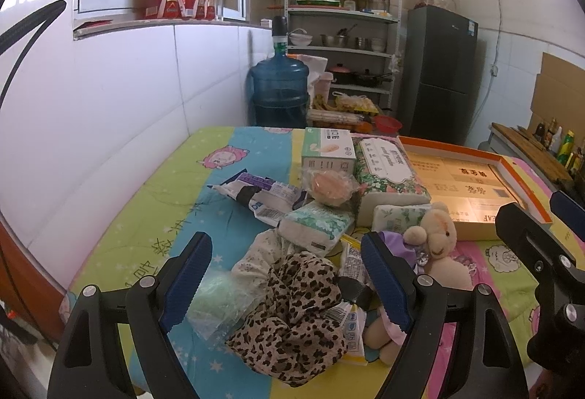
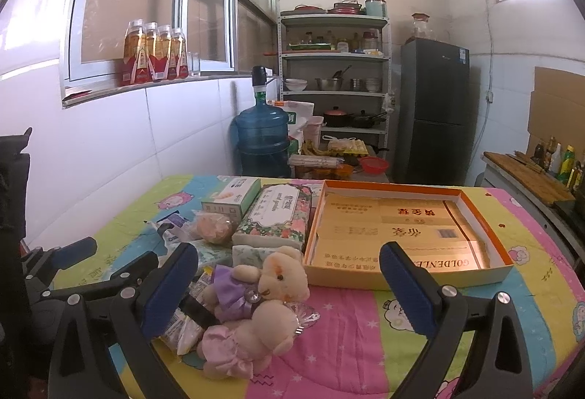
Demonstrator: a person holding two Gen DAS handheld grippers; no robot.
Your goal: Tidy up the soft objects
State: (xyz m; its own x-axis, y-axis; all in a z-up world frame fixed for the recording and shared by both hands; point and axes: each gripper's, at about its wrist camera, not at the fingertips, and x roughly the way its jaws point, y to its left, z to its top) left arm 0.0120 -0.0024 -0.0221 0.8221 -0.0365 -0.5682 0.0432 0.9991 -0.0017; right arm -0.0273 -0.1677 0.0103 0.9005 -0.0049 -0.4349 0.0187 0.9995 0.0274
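From my left wrist view, the left claw (image 1: 285,284) stands wide open, holding nothing, its blue pads either side of a leopard scrunchie (image 1: 296,318) that lies on the table (image 1: 146,201). I take the orange box (image 1: 475,187) as my landmark: the scrunchie sits well to its near left, on top of a clear bag (image 1: 215,304) and a white floral cloth (image 1: 256,256). The bear (image 1: 438,234) lies just beside the box's near corner, its head almost at the wall. Left of the box the floral tissue pack (image 1: 387,172) touches it or nearly so — I cannot tell which. Beyond that stands a green carton (image 1: 327,150), with a wrapped pink puff (image 1: 329,187) in front. The right claw (image 1: 537,238) shows in front of the box's near right corner; I cannot judge its opening from here.

From my right wrist view, the right claw (image 2: 289,285) is also spread wide and empty. The bear (image 2: 256,304) lies between its fingers, nearer the left pad, just in front of the box's (image 2: 402,274) near left corner — apart from it. The box is open and holds only flat printed card. The tissue pack (image 2: 278,216) lies against the box's left wall.
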